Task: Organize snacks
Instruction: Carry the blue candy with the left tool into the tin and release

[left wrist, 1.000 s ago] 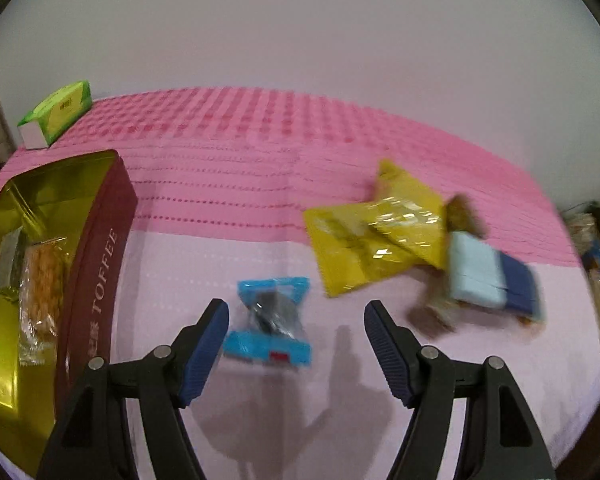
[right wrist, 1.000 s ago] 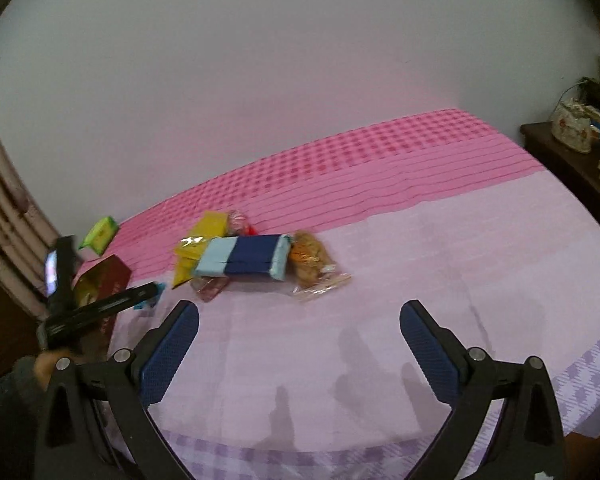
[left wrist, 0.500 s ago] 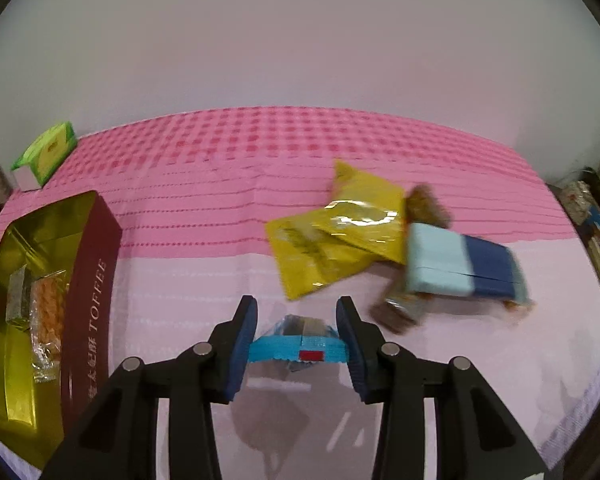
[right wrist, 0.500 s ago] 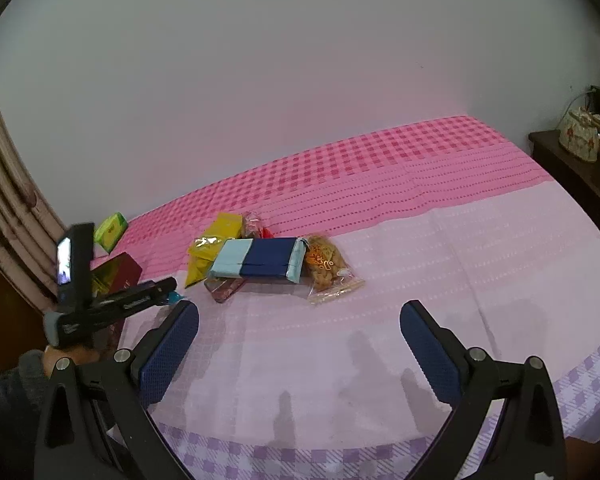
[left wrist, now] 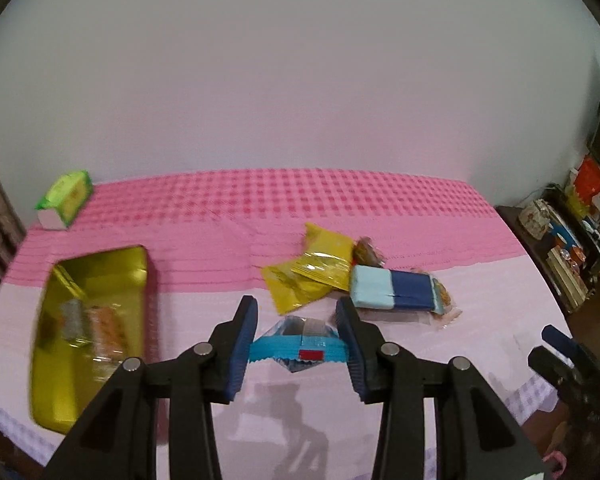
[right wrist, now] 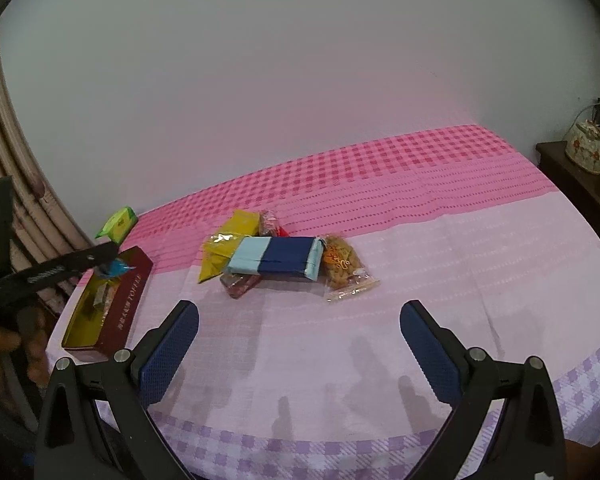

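Note:
My left gripper (left wrist: pixel 298 314) is shut on a small blue-wrapped snack (left wrist: pixel 300 344), held in the air above the pink tablecloth. In the right wrist view that snack (right wrist: pixel 118 268) hangs over the near end of the toffee tin (right wrist: pixel 120 312). The tin (left wrist: pixel 56 352), gold inside, holds a few wrapped snacks and lies to the left. A pile of snacks sits mid-table: yellow packets (left wrist: pixel 308 276), a light-and-dark blue pack (right wrist: pixel 276 262), a clear bag of orange biscuits (right wrist: pixel 342 268). My right gripper (right wrist: pixel 300 320) is open above the table's front part, holding nothing.
A green box (left wrist: pixel 66 196) lies at the far left corner of the table (right wrist: pixel 480 248). A dark cabinet with a teapot and clutter (left wrist: pixel 560 236) stands to the right. A white wall is behind. A curtain (right wrist: pixel 16 184) hangs at the left.
The left gripper closed on the blue snack and lifted it off the cloth, moving left toward the tin. The right gripper stayed put.

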The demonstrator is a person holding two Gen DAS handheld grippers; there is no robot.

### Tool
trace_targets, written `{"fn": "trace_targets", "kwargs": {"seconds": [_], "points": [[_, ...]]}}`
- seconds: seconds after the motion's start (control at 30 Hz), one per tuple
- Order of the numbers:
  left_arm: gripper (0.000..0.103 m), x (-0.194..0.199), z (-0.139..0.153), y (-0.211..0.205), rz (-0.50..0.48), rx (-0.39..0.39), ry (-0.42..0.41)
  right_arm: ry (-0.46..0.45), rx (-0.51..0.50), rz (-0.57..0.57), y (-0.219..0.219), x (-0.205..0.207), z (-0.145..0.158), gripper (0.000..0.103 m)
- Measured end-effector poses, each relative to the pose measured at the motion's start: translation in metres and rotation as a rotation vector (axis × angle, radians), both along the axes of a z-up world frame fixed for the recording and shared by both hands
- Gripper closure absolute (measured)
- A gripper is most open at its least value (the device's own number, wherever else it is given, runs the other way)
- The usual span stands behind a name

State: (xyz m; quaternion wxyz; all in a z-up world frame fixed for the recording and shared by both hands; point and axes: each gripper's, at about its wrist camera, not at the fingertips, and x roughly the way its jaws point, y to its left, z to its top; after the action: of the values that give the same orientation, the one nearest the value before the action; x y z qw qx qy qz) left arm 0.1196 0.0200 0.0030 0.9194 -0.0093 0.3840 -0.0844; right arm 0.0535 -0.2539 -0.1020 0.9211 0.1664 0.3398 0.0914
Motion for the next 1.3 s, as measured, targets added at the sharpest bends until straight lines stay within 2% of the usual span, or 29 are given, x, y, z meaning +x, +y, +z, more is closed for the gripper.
{"fn": "trace_targets", "kwargs": {"seconds": [0.33, 0.53, 0.73, 0.9, 1.13, 1.3], "points": [[0.062, -0.048, 0.031, 0.076, 0.130, 0.062, -0.034, -0.024, 0.018, 0.011, 0.000, -0.006, 0.015, 0.002], [0.062, -0.073, 0.044, 0.126, 0.209, 0.074, -0.048, -0.035, 0.011, 0.025, 0.006, -0.010, 0.019, 0.002], [0.062, -0.083, 0.043, 0.161, 0.271, 0.085, -0.042, -0.021, 0.002, 0.025, 0.008, -0.007, 0.014, 0.002], [0.062, -0.080, 0.026, 0.177, 0.298, 0.070, -0.012, -0.001, -0.009, 0.030, 0.010, -0.003, 0.006, 0.002], [0.062, -0.049, -0.002, 0.182, 0.300, 0.064, 0.042, 0.047, -0.023, 0.032, 0.011, 0.003, -0.009, 0.002], [0.062, -0.019, -0.012, 0.179, 0.305, 0.125, 0.050, 0.051, -0.038, 0.044, 0.014, 0.005, -0.013, 0.002]]}}
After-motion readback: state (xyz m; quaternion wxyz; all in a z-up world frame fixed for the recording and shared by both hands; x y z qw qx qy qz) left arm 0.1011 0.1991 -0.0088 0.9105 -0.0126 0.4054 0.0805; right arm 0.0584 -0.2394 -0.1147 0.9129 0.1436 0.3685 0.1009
